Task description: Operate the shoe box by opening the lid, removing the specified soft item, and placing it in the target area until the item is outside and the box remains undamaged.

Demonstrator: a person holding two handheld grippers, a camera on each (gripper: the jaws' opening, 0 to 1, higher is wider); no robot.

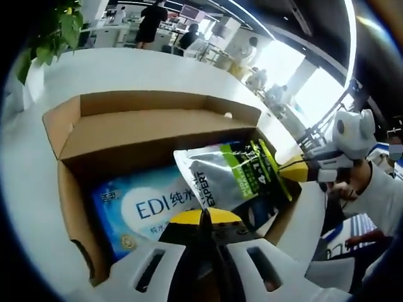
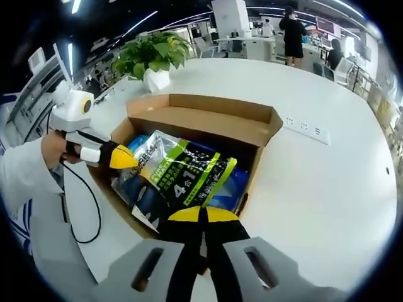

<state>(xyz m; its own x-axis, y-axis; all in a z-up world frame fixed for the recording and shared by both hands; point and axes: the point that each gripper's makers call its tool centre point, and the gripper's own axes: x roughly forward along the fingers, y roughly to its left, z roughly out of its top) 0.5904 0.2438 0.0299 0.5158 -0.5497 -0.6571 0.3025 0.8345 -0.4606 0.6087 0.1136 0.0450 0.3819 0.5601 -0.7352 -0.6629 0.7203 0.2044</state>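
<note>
An open cardboard shoe box (image 1: 145,129) (image 2: 208,123) stands on a white table, its lid folded back. A grey and green soft pouch (image 1: 227,173) (image 2: 182,170) is held slantwise over the box's inside, above a blue pack of wipes (image 1: 145,204) (image 2: 230,182). My left gripper (image 1: 203,217) is shut on the pouch's near corner; in the right gripper view it comes in from the left (image 2: 124,157). My right gripper (image 2: 203,214) is shut on the pouch's opposite edge; in the left gripper view its yellow tip (image 1: 293,170) meets the pouch from the right.
The white table (image 2: 327,189) stretches wide beside the box. On it sit a potted plant (image 2: 151,53) (image 1: 53,31) and a socket strip (image 2: 303,128). A black cable (image 2: 88,207) hangs by a sleeve. People stand among desks far off.
</note>
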